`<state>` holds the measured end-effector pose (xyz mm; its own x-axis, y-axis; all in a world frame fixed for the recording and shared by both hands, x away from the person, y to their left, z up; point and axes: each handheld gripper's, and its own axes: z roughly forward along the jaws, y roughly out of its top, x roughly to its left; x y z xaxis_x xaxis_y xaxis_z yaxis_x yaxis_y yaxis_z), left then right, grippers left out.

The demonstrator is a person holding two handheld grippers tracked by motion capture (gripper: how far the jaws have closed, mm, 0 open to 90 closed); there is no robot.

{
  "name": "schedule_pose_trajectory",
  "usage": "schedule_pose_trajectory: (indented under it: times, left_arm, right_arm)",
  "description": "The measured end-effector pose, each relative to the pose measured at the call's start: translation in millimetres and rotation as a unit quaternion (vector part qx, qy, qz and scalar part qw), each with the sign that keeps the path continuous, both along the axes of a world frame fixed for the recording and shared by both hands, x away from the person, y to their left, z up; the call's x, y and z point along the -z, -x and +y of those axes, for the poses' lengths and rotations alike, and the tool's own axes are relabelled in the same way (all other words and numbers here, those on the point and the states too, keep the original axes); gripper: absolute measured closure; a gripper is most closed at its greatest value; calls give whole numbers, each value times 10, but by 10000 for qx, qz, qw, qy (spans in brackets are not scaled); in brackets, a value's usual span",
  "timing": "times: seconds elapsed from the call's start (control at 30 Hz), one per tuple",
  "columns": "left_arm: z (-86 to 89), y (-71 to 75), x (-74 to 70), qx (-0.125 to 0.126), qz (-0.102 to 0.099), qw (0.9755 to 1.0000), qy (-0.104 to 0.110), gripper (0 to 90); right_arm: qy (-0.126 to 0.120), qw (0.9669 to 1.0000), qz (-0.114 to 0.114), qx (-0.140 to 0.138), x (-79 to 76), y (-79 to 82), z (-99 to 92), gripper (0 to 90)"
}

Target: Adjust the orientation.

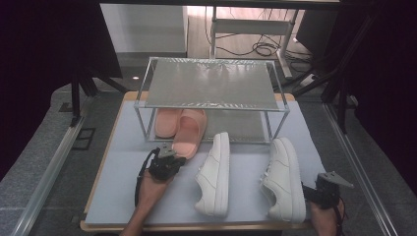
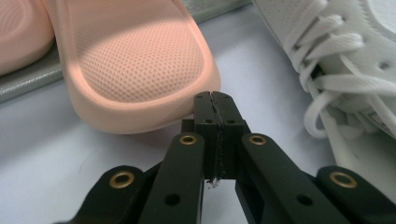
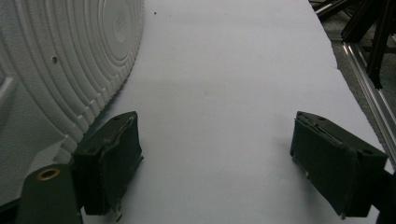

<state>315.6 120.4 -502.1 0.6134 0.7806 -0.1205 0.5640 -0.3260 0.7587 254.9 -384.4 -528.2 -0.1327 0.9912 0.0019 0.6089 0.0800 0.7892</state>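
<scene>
Pale grey mat [image 1: 123, 182] on wooden table [image 1: 101, 167], dark curtained room

Pink slipper [image 2: 140, 70] — matt, dimpled foam; white sneaker [image 2: 345, 60] — smooth leather, cloth laces.

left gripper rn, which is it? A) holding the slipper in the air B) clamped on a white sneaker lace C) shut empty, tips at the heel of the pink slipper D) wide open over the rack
C: in the left gripper view the left gripper has its jaws pressed together with nothing between, right at the heel rim of the pink slipper, which lies on the table.
</scene>
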Motion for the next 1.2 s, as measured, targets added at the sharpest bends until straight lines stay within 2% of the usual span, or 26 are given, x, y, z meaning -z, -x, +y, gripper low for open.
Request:
schedule_pose_trajectory:
  times: [0.43, 0.6, 1.2]
  left_arm:
    - [-62, -231, 33, -176, -57, 9998, -29, 896]
    - [-109, -333, 42, -231, -115, 9996, -119, 897]
    - [-193, -622, 82, -405, -105, 9991, -65, 897]
  right_arm:
    - [3, 10000, -2, -8, 0, 0, -2, 158]
    - [11, 10000, -1, -5, 1, 0, -2, 158]
    - [11, 10000, -2, -5, 1, 0, -2, 158]
